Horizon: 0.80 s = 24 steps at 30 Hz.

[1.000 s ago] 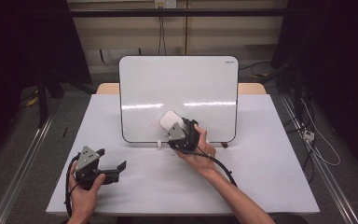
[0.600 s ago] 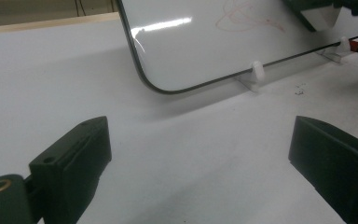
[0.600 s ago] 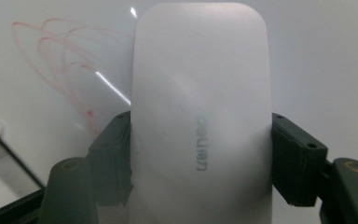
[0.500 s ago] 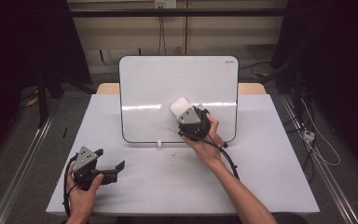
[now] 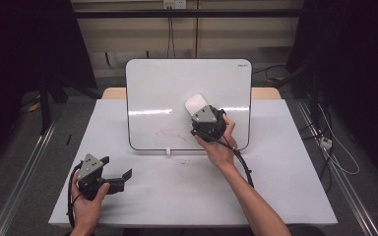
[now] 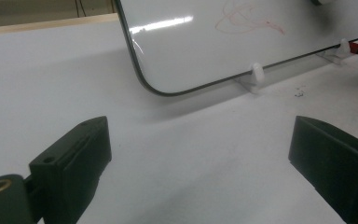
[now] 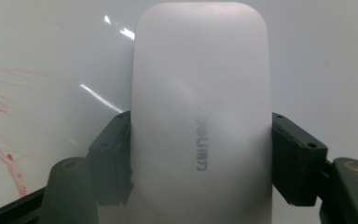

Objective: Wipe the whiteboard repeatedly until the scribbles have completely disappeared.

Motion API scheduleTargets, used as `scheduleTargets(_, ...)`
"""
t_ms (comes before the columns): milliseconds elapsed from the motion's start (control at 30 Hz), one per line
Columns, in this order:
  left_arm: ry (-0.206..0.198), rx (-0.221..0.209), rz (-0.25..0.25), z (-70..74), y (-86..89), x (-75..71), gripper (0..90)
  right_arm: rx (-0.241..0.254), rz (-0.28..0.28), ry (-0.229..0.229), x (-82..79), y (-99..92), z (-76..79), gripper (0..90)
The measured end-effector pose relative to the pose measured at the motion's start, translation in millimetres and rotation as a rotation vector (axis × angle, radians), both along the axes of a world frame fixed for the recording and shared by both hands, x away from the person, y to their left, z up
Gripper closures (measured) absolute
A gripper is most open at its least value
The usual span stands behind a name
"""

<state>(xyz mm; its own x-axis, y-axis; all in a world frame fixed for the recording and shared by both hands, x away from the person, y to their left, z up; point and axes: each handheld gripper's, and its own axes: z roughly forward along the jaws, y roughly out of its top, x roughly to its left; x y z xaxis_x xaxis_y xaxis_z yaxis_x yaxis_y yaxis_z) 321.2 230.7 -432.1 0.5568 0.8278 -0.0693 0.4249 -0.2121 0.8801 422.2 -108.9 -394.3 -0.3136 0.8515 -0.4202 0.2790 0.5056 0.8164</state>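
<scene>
The right gripper (image 5: 200, 112) is clamping a white eraser (image 5: 196, 103): in the right gripper view its 2 black jaws are pressing on the eraser's (image 7: 200, 116) 2 long sides, about halfway along its length, and the eraser is sticking out well past the fingertips. The eraser's far end is lying against or just in front of the whiteboard (image 5: 157, 93); contact cannot be told. A red scribble (image 7: 2, 121) is sitting on the board to the left of the left jaw in that view, apart from the eraser. From the high view the scribble (image 5: 170, 132) is lying below and to the left of the right fingertips, near but not under them.

The left gripper (image 5: 115, 172) is resting low over the white table (image 5: 285, 162), held in the person's left hand (image 5: 86, 196), well apart from the right one. Its 2 jaws are standing wide apart with nothing between them. In the left gripper view the whiteboard's (image 6: 205, 51) rounded lower corner is standing ahead of the fingertips, past a stretch of bare table, propped on a small white foot (image 6: 256, 73). The scribble (image 6: 249, 21) is showing farther up the board, beyond the right jaw.
</scene>
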Motion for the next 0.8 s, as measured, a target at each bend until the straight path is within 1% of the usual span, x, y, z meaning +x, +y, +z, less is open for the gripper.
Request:
scheduleTargets(33, 0.000, 0.007, -0.005, -0.1, -0.1, 0.0, 5.6, -0.001, 0.004, -0.003, -1.1, 2.4, -1.8, 31.7)
scheduleTargets(133, 0.002, 0.006, -0.009, -0.8, -0.8, -0.1, 5.7, -0.018, 0.023, -0.007, -4.5, 10.6, -6.8, 31.7)
scheduleTargets(200, 0.001, 0.005, -0.009, -0.6, -0.5, 0.2, 5.7, -0.034, 0.037, -0.006, -6.8, 16.8, -9.9, 31.7)
scheduleTargets(233, 0.001, 0.005, -0.007, -0.5, -0.5, 0.0, 5.6, -0.050, 0.041, -0.012, -8.5, 20.1, -11.8, 31.7)
scheduleTargets(333, 0.003, 0.009, -0.010, -0.8, -0.6, -0.3, 5.7, -0.065, 0.063, -0.012, -13.3, 31.3, -18.9, 31.7)
scheduleTargets(400, -0.002, 0.009, -0.009, -0.5, -0.2, -0.7, 5.8, -0.078, 0.080, -0.010, -16.0, 37.8, -22.6, 31.7)
scheduleTargets(533, 0.004, 0.006, -0.008, -1.2, -0.1, 0.0, 5.8, -0.101, 0.106, -0.004, -21.6, 49.3, -29.9, 31.7)
scheduleTargets(700, 0.002, 0.009, -0.010, -0.8, -1.3, -0.7, 5.8, -0.143, 0.142, 0.005, -28.0, 59.5, -37.4, 31.7)
scheduleTargets(800, 0.004, 0.010, -0.011, -1.1, -0.6, -0.4, 5.7, -0.151, 0.158, 0.013, -29.6, 60.6, -39.3, 31.7)
